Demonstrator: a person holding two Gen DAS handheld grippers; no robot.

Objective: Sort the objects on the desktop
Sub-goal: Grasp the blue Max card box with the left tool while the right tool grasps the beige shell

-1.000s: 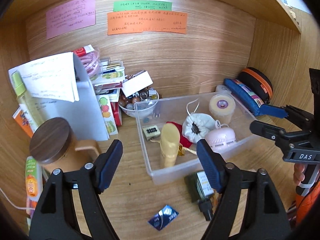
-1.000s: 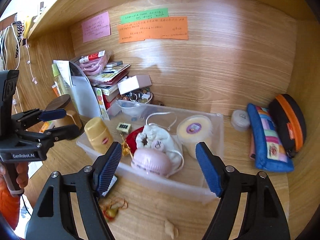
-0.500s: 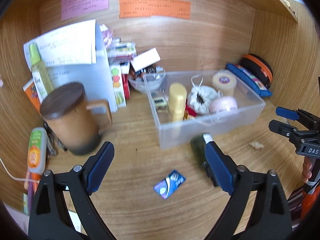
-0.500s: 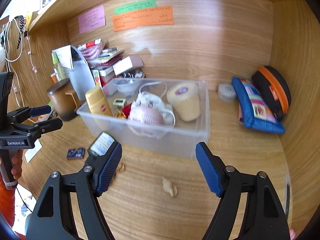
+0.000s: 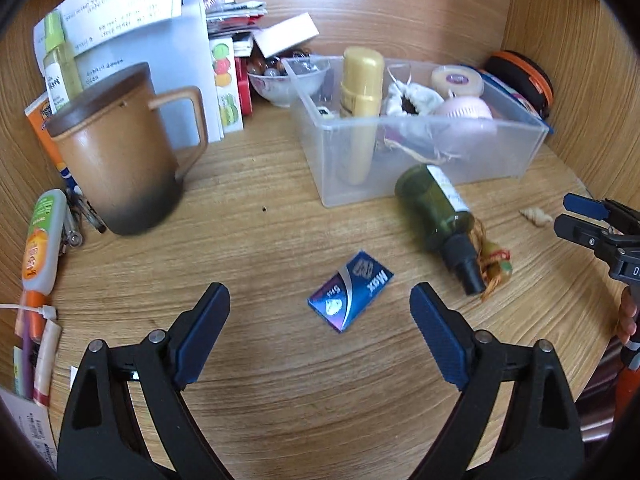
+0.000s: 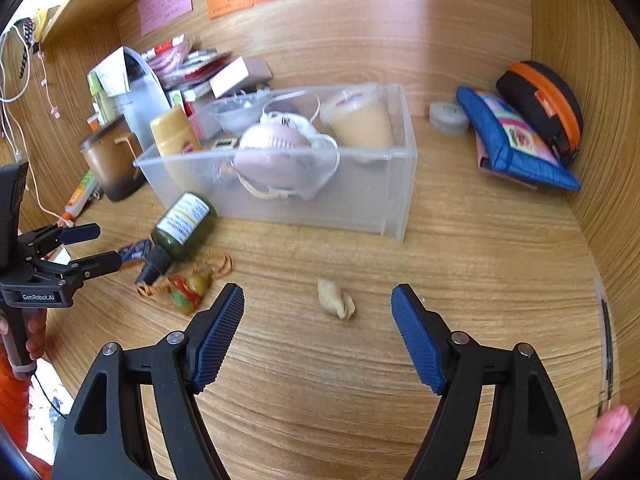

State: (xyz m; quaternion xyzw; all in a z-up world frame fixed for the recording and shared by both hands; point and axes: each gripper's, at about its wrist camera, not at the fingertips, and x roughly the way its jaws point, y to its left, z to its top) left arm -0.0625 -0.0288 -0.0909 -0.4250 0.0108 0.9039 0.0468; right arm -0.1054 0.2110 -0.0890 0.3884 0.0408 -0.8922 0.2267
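Observation:
A clear plastic bin [image 5: 516, 152] [image 6: 360, 208] holds a yellow bottle [image 5: 360, 92], a white pouch, a pink round item [image 6: 272, 156] and a tape roll. On the desk in front of it lie a small blue box [image 5: 350, 294], a dark green bottle [image 5: 436, 208] [image 6: 182, 226] on its side, a tasselled charm [image 6: 188, 286] and a beige shell [image 6: 336, 298]. My left gripper [image 5: 320, 320] is open, with the blue box lying between its fingertips. My right gripper [image 6: 318, 320] is open, with the shell lying between its fingertips.
A brown lidded mug [image 5: 116, 152] stands at left, with papers, books and a glass bowl [image 5: 280, 80] behind. A tube [image 5: 40, 244] and pens lie at the left edge. A blue pouch [image 6: 516, 140], an orange-black case [image 6: 548, 104] and a small tin [image 6: 448, 116] sit at right.
Both grippers have pulled back from the bin and dropped toward the desk front. The blue box and the shell now lie between their fingertips.

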